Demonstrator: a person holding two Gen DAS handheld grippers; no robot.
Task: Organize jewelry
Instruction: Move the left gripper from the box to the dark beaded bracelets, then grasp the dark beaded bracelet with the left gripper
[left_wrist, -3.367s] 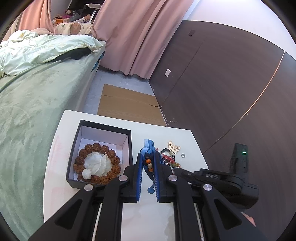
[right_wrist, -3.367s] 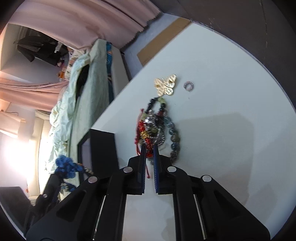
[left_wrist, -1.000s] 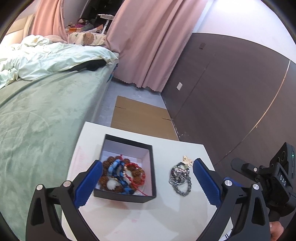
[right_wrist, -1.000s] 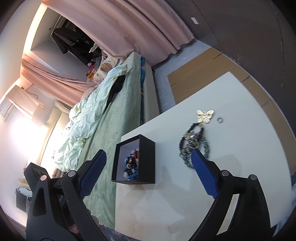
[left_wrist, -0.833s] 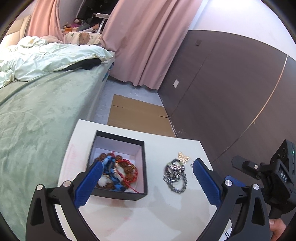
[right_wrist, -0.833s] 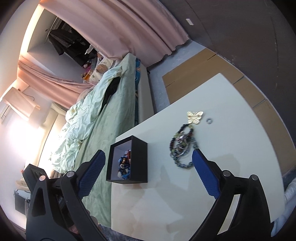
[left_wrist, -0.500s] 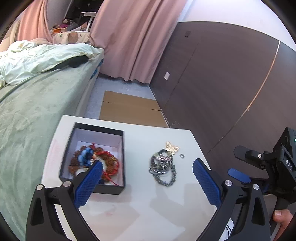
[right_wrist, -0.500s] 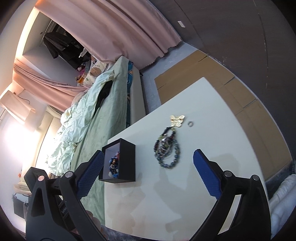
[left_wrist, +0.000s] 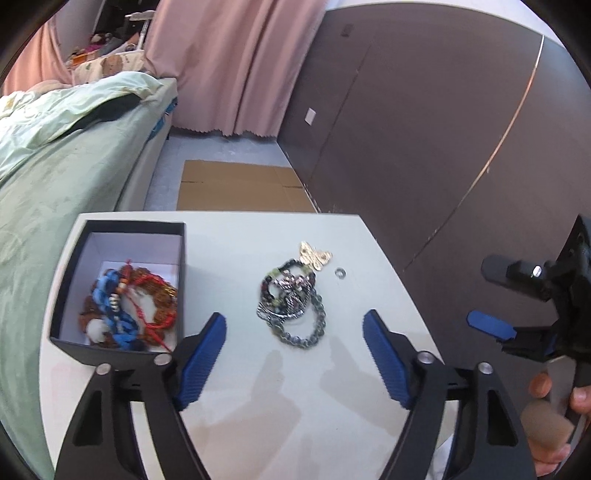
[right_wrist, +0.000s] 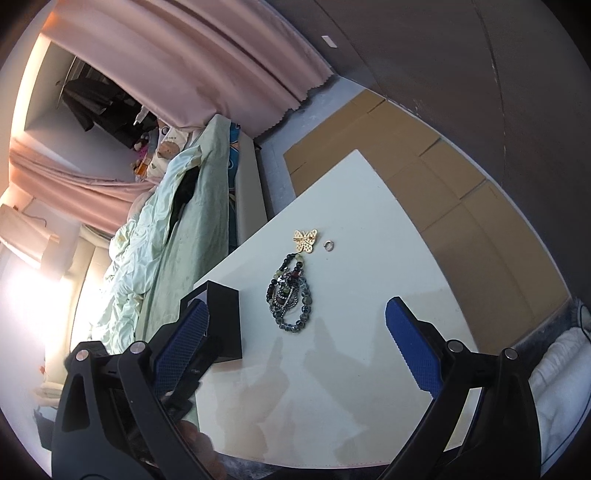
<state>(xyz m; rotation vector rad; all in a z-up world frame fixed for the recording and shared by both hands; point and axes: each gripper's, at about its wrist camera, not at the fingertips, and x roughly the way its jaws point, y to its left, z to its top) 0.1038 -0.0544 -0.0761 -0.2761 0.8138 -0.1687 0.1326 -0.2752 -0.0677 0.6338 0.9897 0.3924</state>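
Both grippers hang empty over the white table (left_wrist: 229, 236), the left gripper (left_wrist: 294, 354) narrowing its spread jaws toward the tangled bead bracelets (left_wrist: 291, 299), the right gripper (right_wrist: 295, 347) gaping wide, the black box (left_wrist: 118, 227) already holding strands.

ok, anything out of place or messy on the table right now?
Yes: a tangled heap of beaded bracelets, a gold butterfly piece and a small ring lie loose on the white table, outside the black box. Nothing looks damaged.
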